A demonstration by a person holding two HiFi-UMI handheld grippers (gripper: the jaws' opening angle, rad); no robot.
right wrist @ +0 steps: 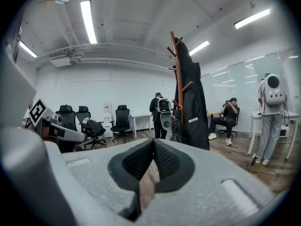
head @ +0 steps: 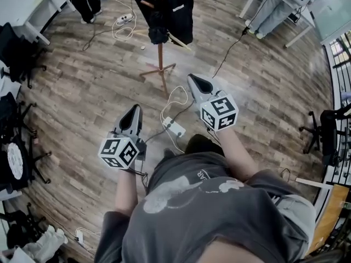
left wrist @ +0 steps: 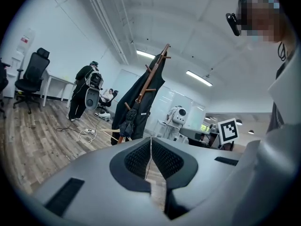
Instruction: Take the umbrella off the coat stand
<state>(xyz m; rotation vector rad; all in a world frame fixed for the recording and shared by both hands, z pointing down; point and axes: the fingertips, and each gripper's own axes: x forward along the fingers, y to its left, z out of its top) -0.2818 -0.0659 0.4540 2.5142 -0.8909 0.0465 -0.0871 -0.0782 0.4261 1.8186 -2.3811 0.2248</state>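
A wooden coat stand rises from the plank floor ahead of me, with a black coat draped over it. A dark folded umbrella hangs from a peg beside the pole. In the left gripper view the umbrella hangs low against the coat. In the right gripper view the stand and coat are to the right of centre. My left gripper and right gripper both point at the stand, well short of it, shut with nothing held.
A white power strip with looped cables lies on the floor between me and the stand's legs. A person with a round backpack stands beyond the stand, another at the right. Office chairs and desks line the walls.
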